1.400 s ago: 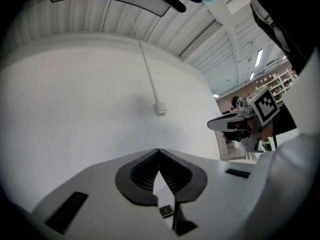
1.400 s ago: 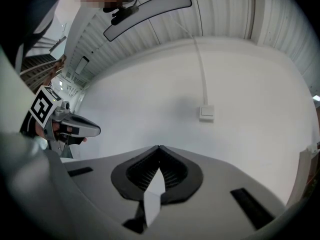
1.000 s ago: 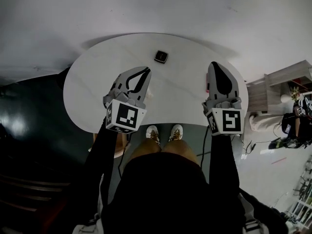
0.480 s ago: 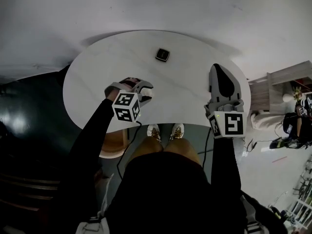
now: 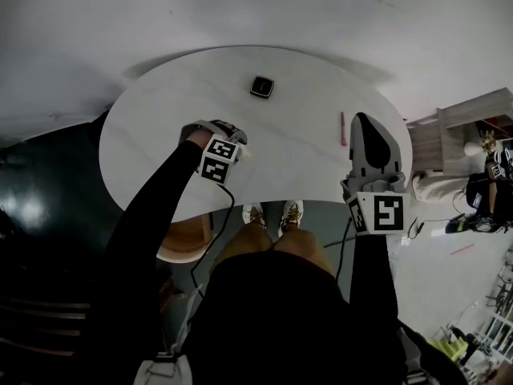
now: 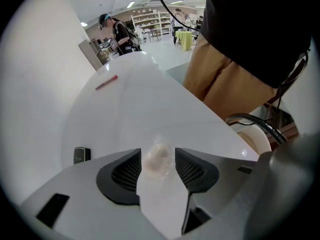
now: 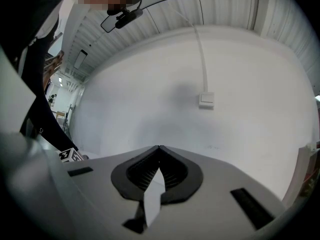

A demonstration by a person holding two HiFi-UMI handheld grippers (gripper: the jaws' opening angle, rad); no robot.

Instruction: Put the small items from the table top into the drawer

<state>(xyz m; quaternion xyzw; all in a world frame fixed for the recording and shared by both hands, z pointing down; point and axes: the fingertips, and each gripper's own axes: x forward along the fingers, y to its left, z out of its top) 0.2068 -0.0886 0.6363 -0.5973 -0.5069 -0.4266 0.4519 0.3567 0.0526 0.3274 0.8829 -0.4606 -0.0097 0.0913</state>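
Left gripper jaws have just been opening and are now spread around a pale lump near on the table, not pinching it. The gripper tipped from level to pointing down. Right gripper is pressed shut, empty. Box lies far, pen right. Likely the first pickup; no drawer visible.

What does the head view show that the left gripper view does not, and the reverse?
Head view only: white shoes and the black-and-white marker cube on the left gripper. Left gripper view only: that gripper's jaws, which have just been opening, apart around a pale translucent lump. Both: the white oval table, a small black square item, a red pen.
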